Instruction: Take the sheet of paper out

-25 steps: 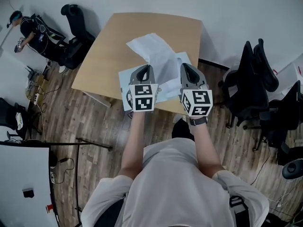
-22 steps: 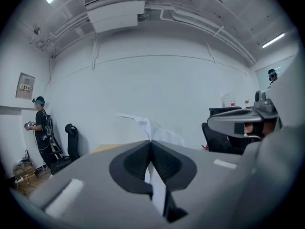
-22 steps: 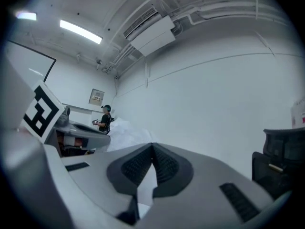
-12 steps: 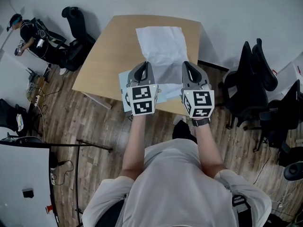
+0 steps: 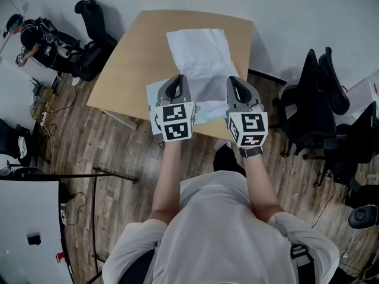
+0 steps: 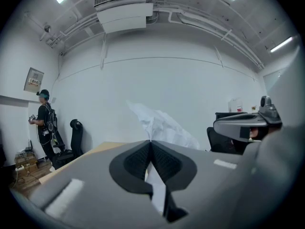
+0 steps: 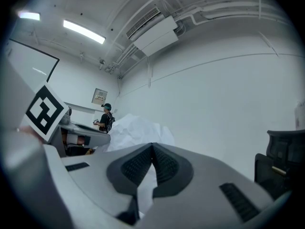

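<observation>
A white sheet of paper (image 5: 201,58) stretches from both grippers out over the wooden table (image 5: 133,58), its far part spread wide. My left gripper (image 5: 179,80) is shut on the sheet's near left edge, and my right gripper (image 5: 233,81) is shut on its near right edge. In the left gripper view the paper (image 6: 164,125) runs through the closed left gripper (image 6: 151,142) and billows beyond it. In the right gripper view the sheet (image 7: 136,130) passes between the closed right gripper (image 7: 152,146) likewise. A pale, flat sleeve (image 5: 154,96) lies at the table's near edge under the grippers.
Black office chairs (image 5: 323,93) stand to the right of the table, another black chair (image 5: 95,19) at the far left. A person (image 5: 32,37) stands by the left wall. Cables and a stand (image 5: 95,182) lie on the wooden floor.
The sheet, earlier bunched and slanting to the left, has swung round and now lies spread straight away over the table. Both grippers have stayed almost in place, still shut on it.
</observation>
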Motion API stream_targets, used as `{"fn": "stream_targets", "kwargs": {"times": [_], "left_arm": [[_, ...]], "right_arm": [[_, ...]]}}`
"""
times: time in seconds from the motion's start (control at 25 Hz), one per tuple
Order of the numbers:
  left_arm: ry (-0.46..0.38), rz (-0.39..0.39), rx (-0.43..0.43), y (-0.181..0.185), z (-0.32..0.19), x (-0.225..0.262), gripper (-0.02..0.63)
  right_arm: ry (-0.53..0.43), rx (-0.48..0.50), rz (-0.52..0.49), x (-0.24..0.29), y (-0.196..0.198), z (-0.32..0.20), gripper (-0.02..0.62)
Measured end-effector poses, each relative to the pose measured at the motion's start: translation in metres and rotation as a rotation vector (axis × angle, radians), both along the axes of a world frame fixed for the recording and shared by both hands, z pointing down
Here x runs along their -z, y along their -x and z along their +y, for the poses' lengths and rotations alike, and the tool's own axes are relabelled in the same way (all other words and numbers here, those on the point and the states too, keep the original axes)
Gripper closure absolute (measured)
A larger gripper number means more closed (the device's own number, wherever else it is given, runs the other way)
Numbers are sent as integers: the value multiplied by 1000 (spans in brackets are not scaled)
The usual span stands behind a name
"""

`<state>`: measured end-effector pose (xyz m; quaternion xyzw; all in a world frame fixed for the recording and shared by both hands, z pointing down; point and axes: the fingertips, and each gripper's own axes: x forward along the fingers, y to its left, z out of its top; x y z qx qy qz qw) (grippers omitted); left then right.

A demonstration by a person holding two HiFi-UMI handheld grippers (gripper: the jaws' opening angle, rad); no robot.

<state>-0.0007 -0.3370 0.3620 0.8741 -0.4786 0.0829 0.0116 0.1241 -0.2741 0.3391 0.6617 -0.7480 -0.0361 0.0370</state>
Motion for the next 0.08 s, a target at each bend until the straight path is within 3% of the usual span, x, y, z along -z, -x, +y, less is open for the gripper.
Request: {"fn": "stream_targets", "kwargs": {"times": [0.08], "left_arm": [[25,4,8,-1,-8,-10,597]], "right_arm": [[8,8,-2,-6,-2,-5,592]]}}
